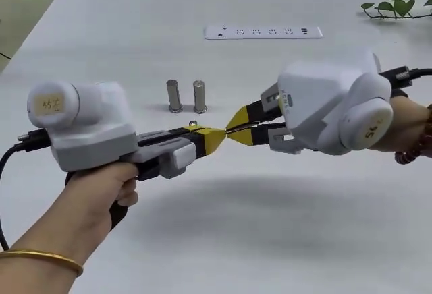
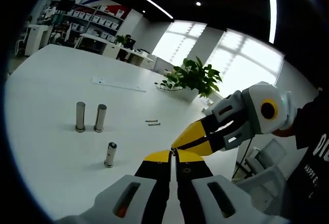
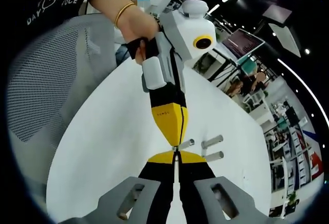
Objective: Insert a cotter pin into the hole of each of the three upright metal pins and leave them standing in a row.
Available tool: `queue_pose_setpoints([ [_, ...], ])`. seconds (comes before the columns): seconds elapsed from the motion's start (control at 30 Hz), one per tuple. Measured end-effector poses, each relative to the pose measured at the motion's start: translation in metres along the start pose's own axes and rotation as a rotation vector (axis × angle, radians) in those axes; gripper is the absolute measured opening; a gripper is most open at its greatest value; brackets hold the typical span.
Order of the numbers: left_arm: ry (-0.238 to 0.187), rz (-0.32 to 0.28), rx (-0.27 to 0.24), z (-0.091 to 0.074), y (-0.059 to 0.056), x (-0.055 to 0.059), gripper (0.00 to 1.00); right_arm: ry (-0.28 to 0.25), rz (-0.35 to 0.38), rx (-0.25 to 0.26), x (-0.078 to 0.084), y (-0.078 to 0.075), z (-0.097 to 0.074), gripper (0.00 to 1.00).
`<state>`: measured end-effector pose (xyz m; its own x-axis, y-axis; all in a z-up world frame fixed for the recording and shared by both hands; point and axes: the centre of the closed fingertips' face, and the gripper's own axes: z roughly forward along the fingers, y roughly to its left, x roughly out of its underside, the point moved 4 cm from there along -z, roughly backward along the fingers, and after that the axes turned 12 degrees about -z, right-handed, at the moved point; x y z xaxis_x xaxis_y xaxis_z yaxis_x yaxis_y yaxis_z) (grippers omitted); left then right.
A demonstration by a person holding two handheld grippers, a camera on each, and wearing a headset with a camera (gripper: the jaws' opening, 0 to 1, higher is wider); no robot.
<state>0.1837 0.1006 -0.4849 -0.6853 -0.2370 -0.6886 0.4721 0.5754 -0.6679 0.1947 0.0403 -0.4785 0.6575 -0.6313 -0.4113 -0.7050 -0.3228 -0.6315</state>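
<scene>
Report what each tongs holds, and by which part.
Cannot tell: left tongs and right tongs meet tip to tip, both shut; anything pinched there is too small to see.

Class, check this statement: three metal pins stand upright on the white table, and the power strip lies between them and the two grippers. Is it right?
Not quite. The power strip lies beyond the metal pins, farther from the left gripper and right gripper, as the head view shows. The three pins do stand upright on the white table.
</scene>
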Motion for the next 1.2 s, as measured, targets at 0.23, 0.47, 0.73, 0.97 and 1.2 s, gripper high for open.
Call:
queue_pose_setpoints([
  [0.23,0.010,0.047,0.006,-0.001,0.000,0.001,0.00,0.000,-0.010,0.003,-0.002,0.002,0.000,0.00],
  [0.47,0.001,0.114,0.008,-0.001,-0.001,0.001,0.00,-0.008,0.036,0.015,-0.001,0.001,-0.001,0.00],
  [0.73,0.008,0.142,0.018,-0.002,-0.001,0.003,0.00,-0.029,0.108,0.006,0.000,0.004,-0.001,0.01],
  [0.97,0.018,0.276,-0.005,-0.008,0.006,0.004,0.00,-0.071,0.328,0.017,0.011,0.004,-0.002,0.04],
  [1.2,0.013,0.367,0.042,-0.011,0.003,0.007,0.00,-0.175,0.590,-0.031,0.016,0.007,-0.003,0.06],
])
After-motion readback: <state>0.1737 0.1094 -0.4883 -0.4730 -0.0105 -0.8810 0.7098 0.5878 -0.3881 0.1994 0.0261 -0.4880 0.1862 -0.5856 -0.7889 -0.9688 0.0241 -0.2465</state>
